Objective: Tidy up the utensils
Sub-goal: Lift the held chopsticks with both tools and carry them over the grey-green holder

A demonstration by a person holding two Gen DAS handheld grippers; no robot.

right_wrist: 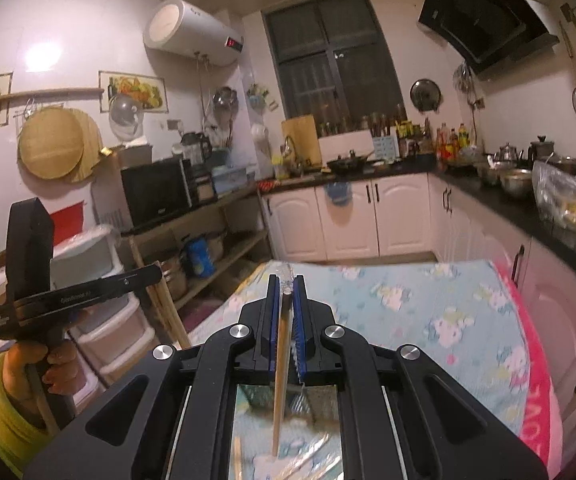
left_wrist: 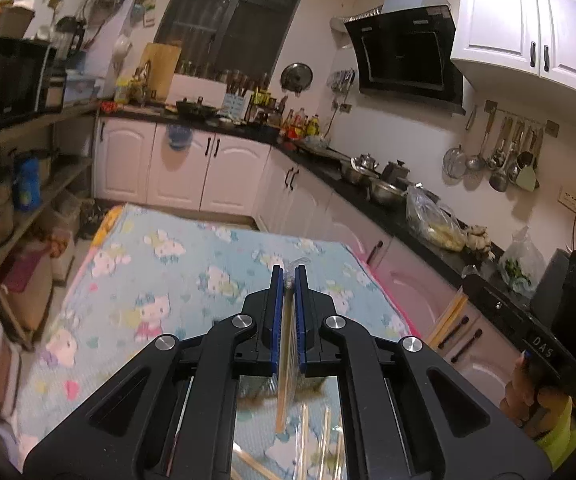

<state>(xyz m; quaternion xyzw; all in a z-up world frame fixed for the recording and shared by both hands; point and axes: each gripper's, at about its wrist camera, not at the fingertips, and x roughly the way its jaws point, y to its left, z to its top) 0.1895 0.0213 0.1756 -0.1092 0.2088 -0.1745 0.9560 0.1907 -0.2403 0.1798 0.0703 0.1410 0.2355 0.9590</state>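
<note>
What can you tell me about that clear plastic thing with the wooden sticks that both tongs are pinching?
It looks like a clear, crinkly plastic bag holding pale wooden chopsticks. The right tongs and the left tongs are each shut on the film, whose edge pokes out above the blue pads. The bag hangs below the tongs, above the blue cartoon-print cloth, sticks pointing downward. How many sticks are inside is hard to tell.

Black angular left gripper (left_wrist: 289, 280) and right gripper (right_wrist: 286, 286), blue ribbed pads (left_wrist: 276, 312), silver round screws (left_wrist: 243, 321), yellow-green sleeve (right_wrist: 6, 412).
</note>
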